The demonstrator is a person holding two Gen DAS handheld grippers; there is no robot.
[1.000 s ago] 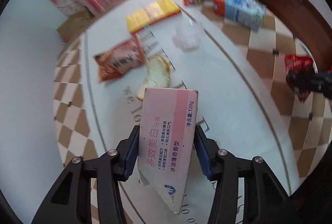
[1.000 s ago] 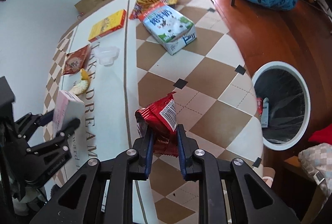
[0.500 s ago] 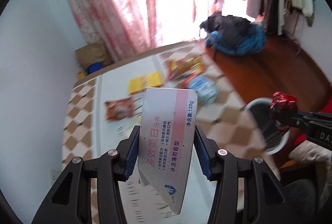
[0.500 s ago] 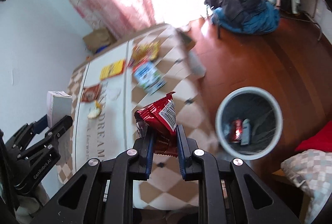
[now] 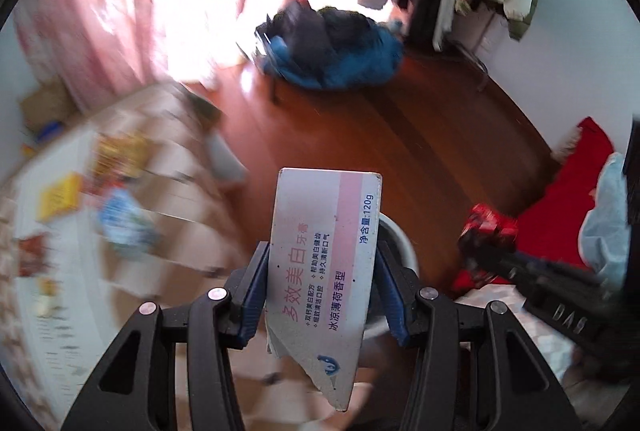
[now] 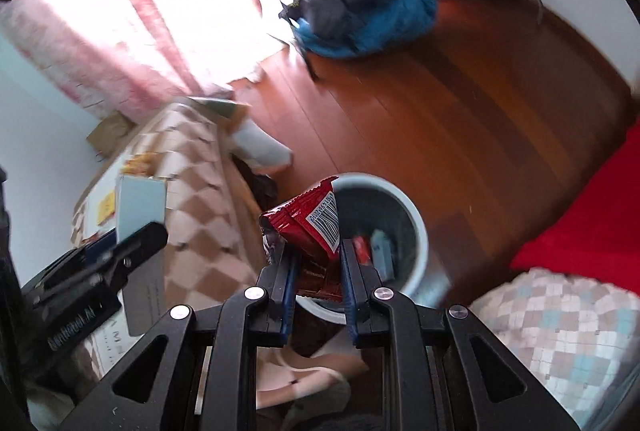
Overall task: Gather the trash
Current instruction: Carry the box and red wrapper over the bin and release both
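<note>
**Two pieces of trash held above the bin**

The right gripper (image 6: 316, 263) is clamped on a red snack wrapper (image 6: 306, 227), its jaws nearly together with the crumpled foil standing up between them, barcode toward the camera. Directly beyond and below its fingertips sits the waste bin (image 6: 416, 227) on the wooden floor (image 6: 460, 119), its mouth open upward; a red item and a pale blue one (too blurred to name) already lie inside. From this view the wrapper overlaps the bin's near rim, so the right gripper looks the nearer of the two to a drop — a short carry forward should put the wrapper over the opening.

The left gripper (image 5: 320, 291) is set wide and pinches a toothpaste box (image 5: 328, 251) by its two long sides, the box's long axis running forward along the fingers and its torn lower end hanging toward the camera. Only a sliver of the bin's rim (image 5: 400, 235) shows behind the box, so the bin lies ahead and slightly right of this gripper — how far past the rim it stands I cannot tell.

More litter remains on the checked tablecloth (image 6: 196, 199) at the left, smeared by motion.
</note>
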